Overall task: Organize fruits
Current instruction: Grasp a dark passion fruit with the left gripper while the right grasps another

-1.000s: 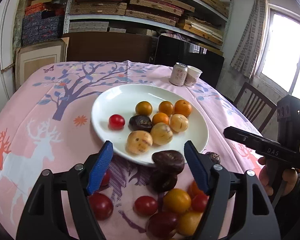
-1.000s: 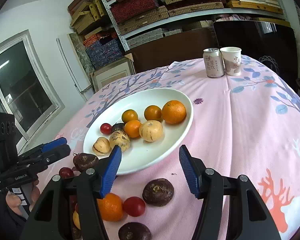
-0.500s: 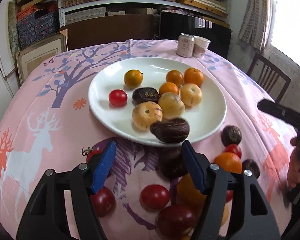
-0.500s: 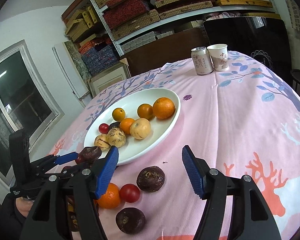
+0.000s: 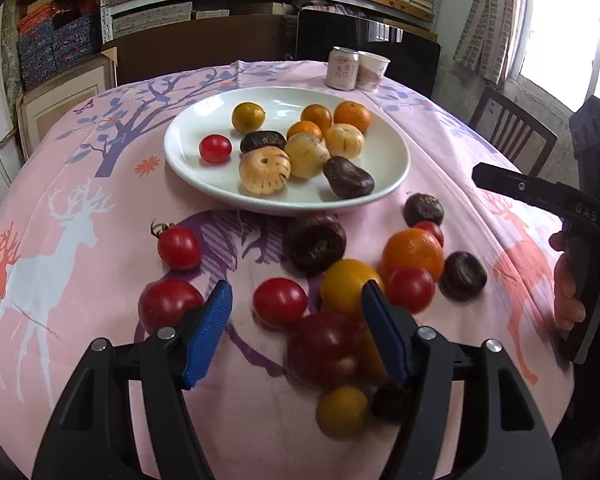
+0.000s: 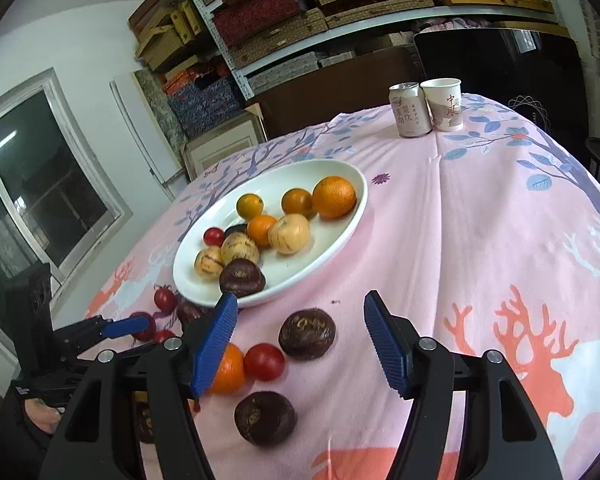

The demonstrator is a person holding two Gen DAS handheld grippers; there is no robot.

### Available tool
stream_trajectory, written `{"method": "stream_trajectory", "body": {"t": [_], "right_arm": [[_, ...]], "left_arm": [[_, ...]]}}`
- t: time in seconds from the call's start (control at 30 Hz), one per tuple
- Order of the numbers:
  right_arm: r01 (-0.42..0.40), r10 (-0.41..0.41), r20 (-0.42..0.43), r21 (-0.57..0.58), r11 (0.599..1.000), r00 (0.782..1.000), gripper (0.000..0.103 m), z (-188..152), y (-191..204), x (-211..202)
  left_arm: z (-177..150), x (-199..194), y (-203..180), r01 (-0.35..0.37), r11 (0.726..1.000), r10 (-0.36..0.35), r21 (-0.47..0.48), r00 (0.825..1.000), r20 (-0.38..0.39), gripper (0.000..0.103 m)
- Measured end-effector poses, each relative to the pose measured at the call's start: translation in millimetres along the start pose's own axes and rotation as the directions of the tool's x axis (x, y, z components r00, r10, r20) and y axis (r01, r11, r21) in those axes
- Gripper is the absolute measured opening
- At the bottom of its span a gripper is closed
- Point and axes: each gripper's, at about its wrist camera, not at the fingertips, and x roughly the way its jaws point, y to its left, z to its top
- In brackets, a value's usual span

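On the pink counter (image 5: 80,208), loose cherry tomato (image 5: 279,302) between the spread, empty left tool (image 5: 296,320). Small, smooth, squishy, rolls easily. Best pinched gently across the round middle.

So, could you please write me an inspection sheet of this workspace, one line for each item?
Surface: round table under a pink tablecloth printed with deer and trees.
Job's things: white plate holds ten fruits: oranges, pale melons, one red tomato, two dark passion fruits. About a dozen more fruits lie loose on the cloth in front of the plate.
Clutter: drink can and paper cup standing side by side at the far edge.
Grippers: left gripper open above the loose fruits; right gripper open, a dark fruit seen between its fingers, pads not pressing it.
Cables: nothing seen.
Surroundings: shelves with stacked boxes, windows, a wooden chair.
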Motion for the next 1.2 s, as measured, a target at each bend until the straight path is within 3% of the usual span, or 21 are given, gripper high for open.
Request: {"method": "stream_trajectory", "body": {"t": [0.1, 0.2, 0.3, 0.47, 0.6, 0.87, 1.0, 1.2], "right_arm": [[-0.009, 0.006, -0.051, -0.061, 0.998, 0.999, 0.063, -16.9, 11.5, -2.1], [-0.085, 0.079, -0.103, -0.058, 0.995, 0.992, 0.063, -30.2, 15.3, -10.0], [-0.083, 0.071, -0.154, -0.078, 0.993, 0.986, 0.063, -42.0, 20.9, -11.6], [-0.074, 0.054, -0.170, -0.119, 0.990, 0.984, 0.063, -51.6, 31.2, -15.2], [-0.072, 0.052, -0.172, -0.113, 0.991, 0.984, 0.063, -53.7, 30.1, -17.6], [-0.046, 0.022, -0.175, -0.132, 0.990, 0.984, 0.063, -55.1, 32.9, -16.5], [-0.037, 0.012, -0.178, -0.133, 0.990, 0.984, 0.063, -55.3, 33.4, -15.7], [-0.010, -0.028, -0.201, -0.187, 0.982, 0.979, 0.063, -56.2, 43.1, -8.6]], "left_arm": [[-16.0, -14.9, -6.8, 0.022, 1.000, -0.021, 0.019, 1.000, -0.009, 0.058], [-35.6, -33.5, -15.3, 0.027, 0.998, -0.027, 0.059, 1.000, 0.005, 0.058], [-47.3, -47.2, -15.6, 0.039, 0.998, -0.040, 0.058, 0.999, 0.011, 0.057], [-61.2, -57.8, -20.3, 0.076, 0.995, -0.077, 0.062, 0.997, 0.005, 0.054], [-72.2, -62.9, -37.4, 0.102, 0.986, -0.100, 0.129, 0.995, -0.018, 0.054], [-85.8, -40.1, -55.7, 0.088, 0.986, -0.080, 0.138, 0.995, -0.063, 0.051], [-84.6, -38.1, -51.6, 0.095, 0.990, -0.092, 0.108, 0.995, -0.035, 0.041], [-81.9, -53.6, -42.1, 0.148, 0.987, -0.152, 0.059, 0.986, 0.066, 0.040]]}}
